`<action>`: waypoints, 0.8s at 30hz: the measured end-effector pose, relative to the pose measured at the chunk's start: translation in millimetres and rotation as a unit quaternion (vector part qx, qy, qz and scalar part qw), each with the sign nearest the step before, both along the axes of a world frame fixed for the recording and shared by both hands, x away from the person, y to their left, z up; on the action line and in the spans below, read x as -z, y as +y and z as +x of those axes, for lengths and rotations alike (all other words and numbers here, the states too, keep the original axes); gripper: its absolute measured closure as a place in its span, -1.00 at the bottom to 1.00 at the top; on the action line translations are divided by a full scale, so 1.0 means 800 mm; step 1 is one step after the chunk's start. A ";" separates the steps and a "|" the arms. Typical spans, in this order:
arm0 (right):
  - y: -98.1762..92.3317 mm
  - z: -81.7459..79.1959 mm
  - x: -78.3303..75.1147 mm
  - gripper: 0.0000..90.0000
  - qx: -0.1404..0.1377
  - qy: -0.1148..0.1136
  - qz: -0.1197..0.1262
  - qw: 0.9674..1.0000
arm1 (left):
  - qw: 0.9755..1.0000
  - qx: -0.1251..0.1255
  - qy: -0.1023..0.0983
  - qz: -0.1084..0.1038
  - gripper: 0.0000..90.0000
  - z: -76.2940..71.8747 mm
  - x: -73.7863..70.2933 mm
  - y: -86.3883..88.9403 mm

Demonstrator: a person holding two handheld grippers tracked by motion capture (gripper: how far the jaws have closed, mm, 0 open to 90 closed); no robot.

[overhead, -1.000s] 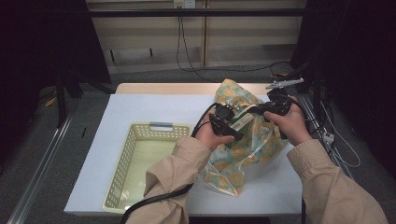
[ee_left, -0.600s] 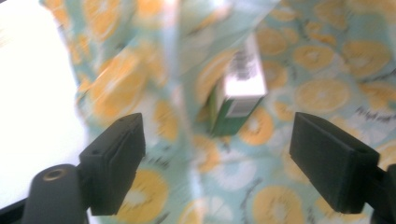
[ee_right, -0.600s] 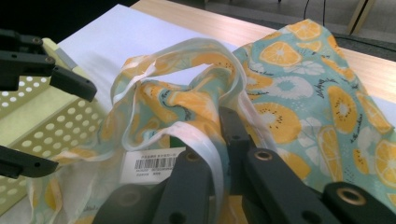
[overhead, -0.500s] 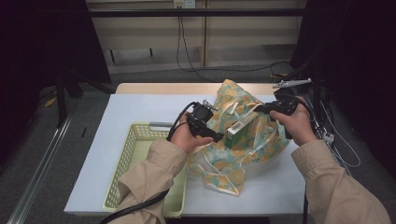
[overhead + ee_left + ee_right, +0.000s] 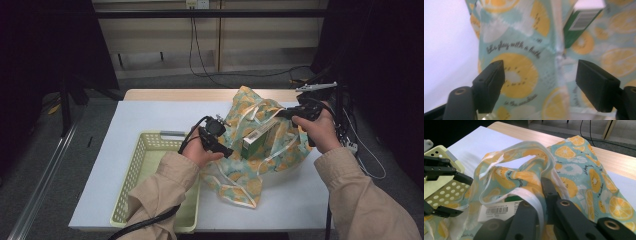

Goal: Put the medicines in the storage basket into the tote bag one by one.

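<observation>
Leftward off the fruit-print bag (image 5: 260, 145) the left gripper (image 5: 223, 148) has drawn, jaws just narrowing with nothing between them — the green box (image 5: 257, 139) sits inside. Left gripper view: cloth ahead. Right gripper view: right gripper (image 5: 541, 202) clamps the bag's white rim.

The high view is dim, its edges falling into near black, while the white bench (image 5: 150, 120) catches soft light from above and casts only faint shadows under the sleeves. The left gripper view is blurred throughout (the print on the bag (image 5: 524, 50) smears), and its white area washes out. The right gripper view is brighter, the black tongs (image 5: 541, 220) close up and soft.
</observation>
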State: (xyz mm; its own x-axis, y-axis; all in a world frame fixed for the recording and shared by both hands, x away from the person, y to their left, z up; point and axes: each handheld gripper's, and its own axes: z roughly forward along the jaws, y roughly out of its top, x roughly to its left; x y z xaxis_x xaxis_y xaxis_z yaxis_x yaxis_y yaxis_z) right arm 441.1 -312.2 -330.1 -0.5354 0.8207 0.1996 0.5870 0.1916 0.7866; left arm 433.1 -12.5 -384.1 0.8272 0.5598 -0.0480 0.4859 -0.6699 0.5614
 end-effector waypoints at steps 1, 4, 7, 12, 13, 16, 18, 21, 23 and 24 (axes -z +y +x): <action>0.000 0.000 -0.001 0.99 0.000 0.001 0.001 1.000 | 1.000 0.001 -0.003 0.006 -0.43 0.000 0.000 0.000; 0.001 0.001 -0.001 0.99 -0.003 -0.002 0.002 1.000 | 1.000 0.010 -0.010 0.018 -0.21 -0.002 0.001 -0.003; 0.001 0.001 -0.001 0.99 -0.004 -0.002 0.003 1.000 | 1.000 0.010 -0.007 0.021 0.03 -0.002 0.004 -0.004; 0.001 0.000 -0.002 0.99 -0.006 -0.004 0.003 1.000 | 1.000 0.014 0.000 0.023 0.55 -0.001 0.007 -0.007; 0.001 -0.001 -0.002 0.99 -0.007 -0.005 0.003 1.000 | 1.000 0.012 0.002 0.021 0.65 0.000 0.007 -0.007; 0.003 -0.002 -0.002 0.99 -0.008 -0.004 0.003 1.000 | 1.000 0.007 0.009 0.012 0.90 0.002 0.003 -0.004; 0.003 -0.003 -0.002 0.99 -0.010 -0.004 0.003 1.000 | 1.000 0.006 0.014 0.005 0.98 0.003 -0.002 -0.002; 0.003 -0.004 -0.001 0.99 -0.009 -0.004 0.004 1.000 | 1.000 0.001 0.020 -0.008 1.00 0.003 -0.013 0.001; 0.002 -0.004 -0.002 0.99 -0.008 -0.006 0.006 1.000 | 0.999 -0.006 0.021 -0.023 1.00 0.004 -0.021 0.004; 0.002 -0.005 -0.002 0.99 -0.009 -0.006 0.006 1.000 | 0.999 -0.009 0.027 -0.031 1.00 0.005 -0.025 0.005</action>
